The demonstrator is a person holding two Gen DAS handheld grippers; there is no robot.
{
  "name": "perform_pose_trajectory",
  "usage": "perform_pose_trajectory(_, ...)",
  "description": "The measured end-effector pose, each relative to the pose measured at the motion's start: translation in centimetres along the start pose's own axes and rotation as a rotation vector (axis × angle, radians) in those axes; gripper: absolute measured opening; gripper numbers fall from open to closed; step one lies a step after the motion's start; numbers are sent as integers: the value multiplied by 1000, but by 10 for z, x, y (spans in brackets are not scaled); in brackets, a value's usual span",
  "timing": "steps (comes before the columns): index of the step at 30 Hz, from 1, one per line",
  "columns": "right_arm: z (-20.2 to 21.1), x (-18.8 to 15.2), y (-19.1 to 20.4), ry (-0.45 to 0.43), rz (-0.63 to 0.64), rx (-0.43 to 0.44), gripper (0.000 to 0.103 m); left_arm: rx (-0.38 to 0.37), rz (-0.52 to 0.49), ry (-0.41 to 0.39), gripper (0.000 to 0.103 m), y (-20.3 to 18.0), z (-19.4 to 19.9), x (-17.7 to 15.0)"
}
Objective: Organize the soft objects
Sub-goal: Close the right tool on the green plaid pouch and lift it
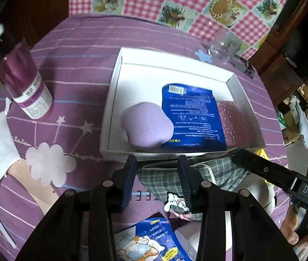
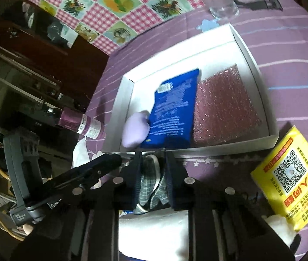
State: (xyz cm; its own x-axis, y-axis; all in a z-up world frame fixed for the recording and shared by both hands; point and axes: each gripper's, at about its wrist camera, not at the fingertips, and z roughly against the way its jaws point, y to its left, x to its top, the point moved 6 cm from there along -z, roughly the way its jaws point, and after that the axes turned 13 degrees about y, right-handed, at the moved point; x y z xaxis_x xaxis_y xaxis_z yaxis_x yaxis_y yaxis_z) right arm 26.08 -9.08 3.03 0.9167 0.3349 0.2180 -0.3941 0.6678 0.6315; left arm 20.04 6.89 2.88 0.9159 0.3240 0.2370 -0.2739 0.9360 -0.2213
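Both claws work the plaid cloth [image 2: 151, 187] at the table's near edge, just before the white box [image 2: 251, 56]: the right gripper [image 2: 153, 171] clenches a fold, the left gripper [image 1: 157, 174] straddles it, grip unclear, probably for boxing

one white tray [image 1: 110, 100], two blue packets [image 1: 193, 117], one glass [image 1: 223, 47]

Plaid cloth [image 2: 151, 187]: grey-green checked fabric, bunched between the right gripper's [image 2: 154, 174] blue pads.
White box [image 1: 114, 91]: shallow, open, just beyond the fingertips.
Lilac pad [image 1: 146, 124]: rounded, soft, in the box's near-left part.
Blue packet [image 1: 192, 113]: flat, printed side up, mid-box.
Pink sponge [image 2: 225, 106]: glittery, flat, right of the packet.
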Motion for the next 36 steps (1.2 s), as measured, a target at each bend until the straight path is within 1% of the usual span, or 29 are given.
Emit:
perform_pose_trajectory(2, 3, -1, 5, -8, 12, -6, 20, 5, -17, -26, 37, 0, 7, -2)
perform_pose_trajectory(6, 3, -1, 8, -18, 5, 5, 20, 27, -28, -57, 37, 13, 12, -22)
perform_pose_trajectory(7, 3, -1, 9, -22, 4, 13, 19, 33, -20, -64, 37, 17, 14, -24)
perform_pose_trajectory(9, 6, 0, 11, -31, 0, 30, 19, 17, 9, -100, 37, 24, 24, -25)
perform_pose_trajectory(11, 15, 0, 17, -65, 15, 63, 18, -10, 27, -133, 37, 29, 36, -27)
perform_pose_trajectory(13, 25, -1, 23, -99, 33, 91, 18, -25, 35, -150, 37, 33, 45, -31)
perform_pose_trajectory(17, 46, -2, 33, -182, 56, 77, 17, -30, 50, -172, 37, 36, 57, -38)
perform_pose_trajectory(22, 75, -5, 42, -264, 69, 129, 16, -56, 13, -198, 37, 22, 69, -48)
perform_pose_trajectory(27, 104, -14, 52, -313, 89, 143, 16, -69, -49, -233, 39, -1, 81, -59)
perform_pose_trajectory(30, 116, -21, 53, -322, 90, 124, 16, -58, -79, -252, 39, -14, 84, -63)
perform_pose_trajectory(34, 126, -34, 47, -308, 91, 70, 16, -82, -119, -265, 39, -32, 83, -68)
perform_pose_trajectory(36, 134, -41, 38, -321, 83, 49, 16, -86, -143, -266, 39, -41, 81, -70)
